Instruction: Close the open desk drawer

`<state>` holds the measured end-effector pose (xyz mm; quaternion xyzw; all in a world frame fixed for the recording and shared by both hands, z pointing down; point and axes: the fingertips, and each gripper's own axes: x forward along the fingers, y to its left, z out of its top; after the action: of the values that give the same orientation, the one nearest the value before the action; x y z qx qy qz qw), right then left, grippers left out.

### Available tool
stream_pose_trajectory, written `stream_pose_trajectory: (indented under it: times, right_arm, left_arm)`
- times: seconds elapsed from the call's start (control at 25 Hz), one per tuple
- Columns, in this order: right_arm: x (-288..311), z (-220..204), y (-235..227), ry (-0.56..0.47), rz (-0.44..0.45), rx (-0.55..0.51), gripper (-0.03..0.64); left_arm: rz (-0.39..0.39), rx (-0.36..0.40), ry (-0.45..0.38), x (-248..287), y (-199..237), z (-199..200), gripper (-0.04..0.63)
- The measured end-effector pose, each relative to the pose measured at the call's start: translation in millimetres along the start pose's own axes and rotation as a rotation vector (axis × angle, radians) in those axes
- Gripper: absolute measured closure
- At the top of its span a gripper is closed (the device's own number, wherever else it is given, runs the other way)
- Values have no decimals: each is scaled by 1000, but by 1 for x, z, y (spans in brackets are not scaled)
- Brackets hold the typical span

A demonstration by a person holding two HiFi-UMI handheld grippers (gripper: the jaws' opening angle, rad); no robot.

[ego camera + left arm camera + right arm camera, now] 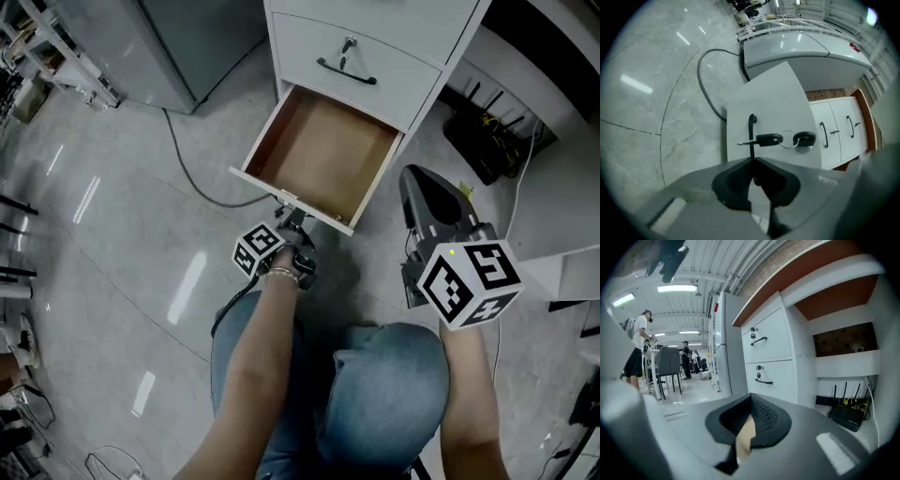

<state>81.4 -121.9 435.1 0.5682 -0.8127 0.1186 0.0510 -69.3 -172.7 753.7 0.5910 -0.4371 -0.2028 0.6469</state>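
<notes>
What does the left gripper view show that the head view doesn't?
Only left gripper view: key in the drawer front, left gripper shut on the handle. Only head view: the drawer's empty inside, right gripper. Both: the open drawer, the floor cable.

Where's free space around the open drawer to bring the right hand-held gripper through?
Bare floor left of the drawer, out past the grey cable; the drawer itself is empty. Crowded right: router and wires. The left hand-held gripper grips the handle.
</notes>
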Motion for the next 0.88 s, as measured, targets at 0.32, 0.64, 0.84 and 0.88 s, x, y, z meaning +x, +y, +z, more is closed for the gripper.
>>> stream_pose_trajectory:
  times: [0.32,0.64,0.84,0.88]
  right_arm:
    - [-2,2,7,-3,8,-11,618]
    - [-11,3,1,-9,-9,-6,618]
    - [-16,3,-3,-11,-22,0,618]
    - [-17,3,-4,-12,-23,1,618]
  left_arm:
    - [-112,22,3,-5,-30,2,572]
    - [-266,16,-14,-6,-69,5,571]
    - [-260,3,-18,-7,-70,5,571]
    - [-258,6,-19,-7,-71,6,570]
